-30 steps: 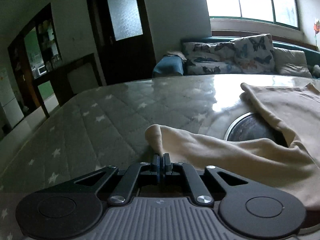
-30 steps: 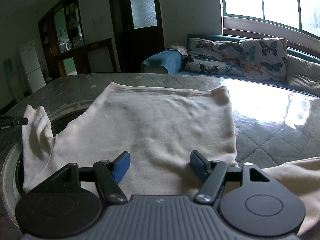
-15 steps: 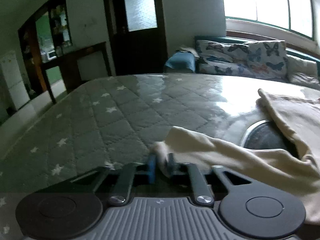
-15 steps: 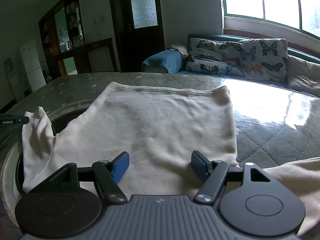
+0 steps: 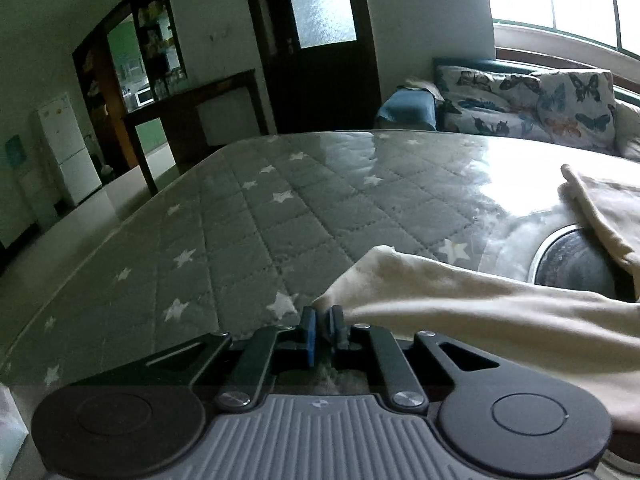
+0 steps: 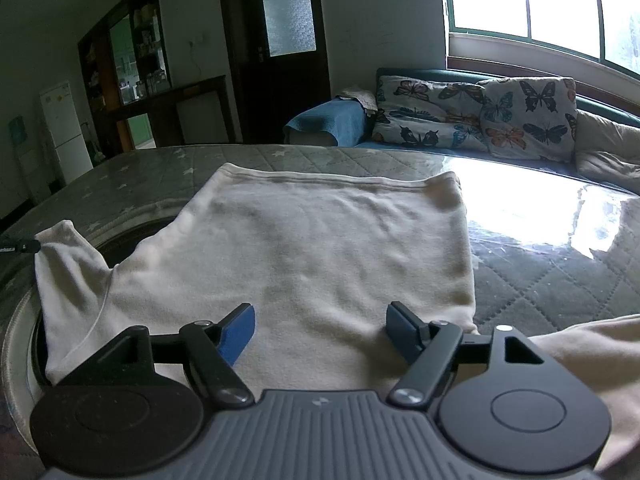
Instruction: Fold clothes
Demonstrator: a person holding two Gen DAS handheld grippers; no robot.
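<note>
Dark glazed door, bright window, butterfly-cushioned sofa, white fridge

Each camera sits just behind its own claw, low over the table, tilted down and forward; both face the sofa. They share the shirt ahead.
</note>
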